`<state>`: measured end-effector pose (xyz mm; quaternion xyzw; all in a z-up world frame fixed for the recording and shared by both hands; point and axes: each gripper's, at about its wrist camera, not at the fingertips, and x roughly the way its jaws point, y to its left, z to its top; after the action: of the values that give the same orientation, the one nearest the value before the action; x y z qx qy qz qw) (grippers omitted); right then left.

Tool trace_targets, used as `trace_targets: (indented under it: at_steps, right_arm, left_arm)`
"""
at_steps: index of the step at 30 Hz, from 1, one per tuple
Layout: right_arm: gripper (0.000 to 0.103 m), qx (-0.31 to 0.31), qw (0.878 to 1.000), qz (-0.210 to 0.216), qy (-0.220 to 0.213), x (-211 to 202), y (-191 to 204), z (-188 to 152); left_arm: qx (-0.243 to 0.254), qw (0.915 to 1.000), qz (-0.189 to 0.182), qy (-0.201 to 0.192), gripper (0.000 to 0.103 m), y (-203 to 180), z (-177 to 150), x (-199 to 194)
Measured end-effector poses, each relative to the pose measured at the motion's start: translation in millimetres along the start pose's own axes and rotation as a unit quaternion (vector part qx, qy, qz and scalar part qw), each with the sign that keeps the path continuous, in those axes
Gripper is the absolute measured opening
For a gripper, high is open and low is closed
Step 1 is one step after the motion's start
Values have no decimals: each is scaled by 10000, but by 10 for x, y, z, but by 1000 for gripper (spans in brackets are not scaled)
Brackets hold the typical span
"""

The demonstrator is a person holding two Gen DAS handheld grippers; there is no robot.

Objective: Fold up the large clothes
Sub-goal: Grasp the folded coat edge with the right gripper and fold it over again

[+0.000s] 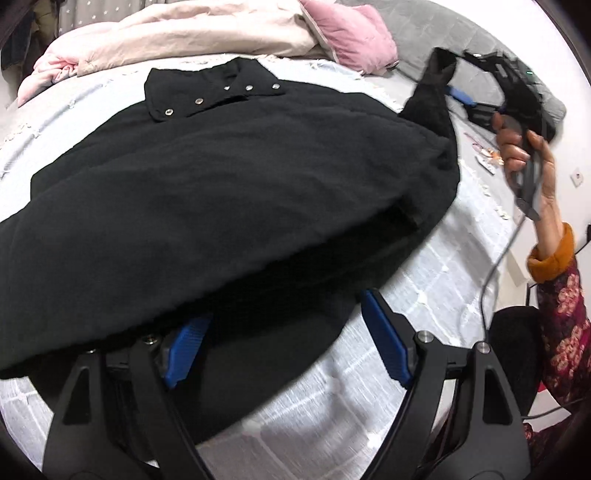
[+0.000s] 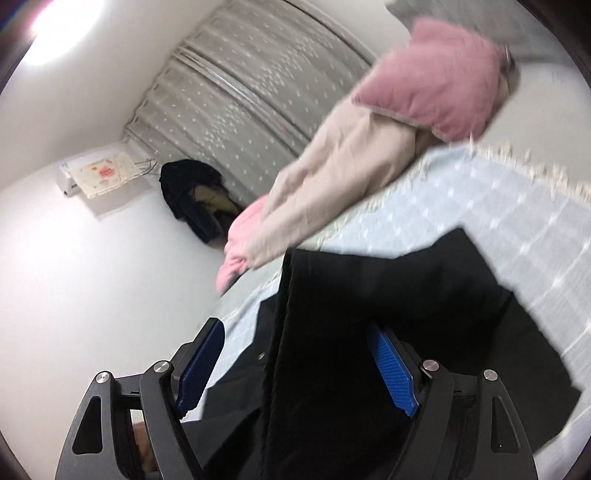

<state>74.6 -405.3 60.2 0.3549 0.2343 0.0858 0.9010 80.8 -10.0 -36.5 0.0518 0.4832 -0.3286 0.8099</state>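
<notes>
A large black jacket [image 1: 240,184] lies spread on the light blue bedspread [image 1: 443,258], its snap-button collar [image 1: 214,92] at the far side. My left gripper [image 1: 286,310] is at the near hem, jaws wide. Its left pad [image 1: 188,343] is partly tucked under the cloth and its right pad [image 1: 384,339] is bare over the bedspread. At the far right the jacket's sleeve [image 1: 432,103] is lifted up to my right gripper [image 1: 458,75], held by a hand [image 1: 524,155]. In the right wrist view the sleeve [image 2: 314,332] runs between the wide-apart pads of the right gripper [image 2: 295,326]; the left pad [image 2: 199,365] is clear of it.
A beige quilt [image 1: 184,33] and a pink pillow [image 1: 351,33] are heaped along the far side of the bed. Beyond the bed stand a grey starred curtain [image 2: 258,74], a dark pile of clothes [image 2: 195,199] and a wall unit [image 2: 96,173]. Small items [image 1: 487,158] lie on the bedspread.
</notes>
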Motion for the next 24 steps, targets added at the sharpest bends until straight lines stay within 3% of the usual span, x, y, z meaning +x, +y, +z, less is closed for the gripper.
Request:
trace_targets:
  at_steps: [5,10,12,16,19,24]
  right_arm:
    - [81,-42,9991,-366,228,37,-121,-79]
    - [81,43,9992,-397,-31,-89,-232,-32]
    - [81,98,9987,-436,-232,-126,-299,59]
    - [81,318,9969,-518,-494,-159,-492,186]
    - [81,454,9951,-697,-539,-168,-623,232]
    - [81,644,9940,-737,-497,-240,-745,255]
  left_arm:
    - [-133,9987,415,-267,82,92,267,135]
    - [-1215,9906,152,-605,82,476,802,227]
    - [-1354,9884,206,-658,82,578,1037,281]
    - [-1394,9831,846,-828,82,750,1541,312]
    - [-1709,9753,1063,-908,82,913,1656,248]
    - [-1972,9668,1043,-1248,82,1012,1364,-29]
